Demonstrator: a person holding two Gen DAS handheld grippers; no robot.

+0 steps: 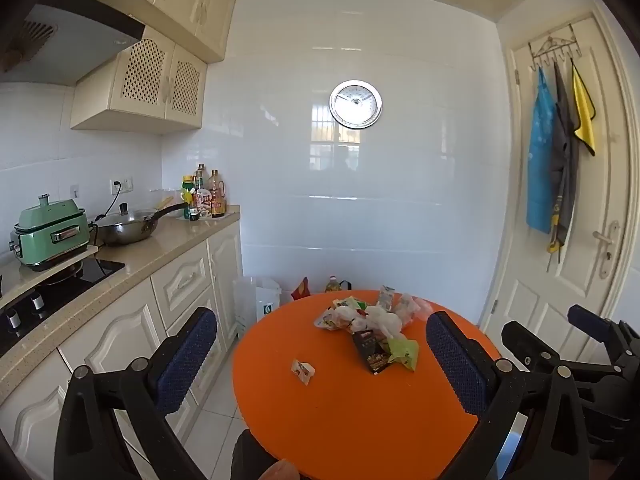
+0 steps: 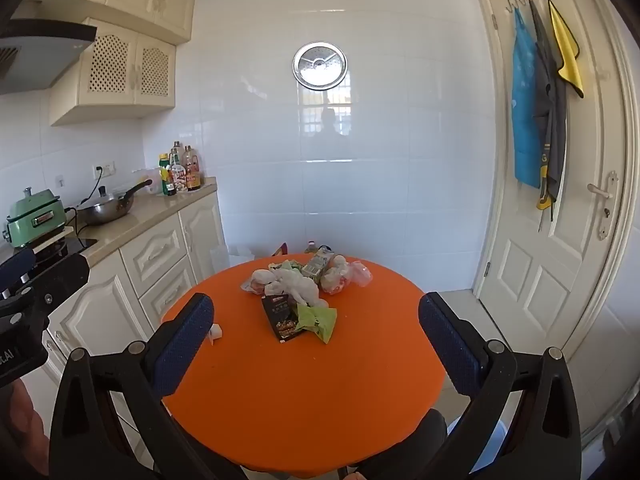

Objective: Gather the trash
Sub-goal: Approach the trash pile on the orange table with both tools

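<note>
A pile of trash [image 1: 370, 318] lies on the far half of a round orange table [image 1: 352, 412]: crumpled white plastic bags, a dark snack packet [image 1: 371, 351], a green wrapper [image 1: 404, 352] and a small carton. A small white scrap [image 1: 303, 371] lies apart on the table's left. The pile [image 2: 298, 286] and the scrap [image 2: 215, 333] also show in the right wrist view. My left gripper [image 1: 320, 356] is open and empty above the table's near side. My right gripper [image 2: 316, 340] is open and empty, also short of the pile.
A kitchen counter [image 1: 168, 244] with cream cabinets runs along the left, bearing a green cooker [image 1: 52, 234], a wok [image 1: 128, 226] and bottles [image 1: 204, 200]. A white bag [image 1: 258, 300] stands on the floor behind the table. A door [image 1: 568, 200] with hung aprons is at the right.
</note>
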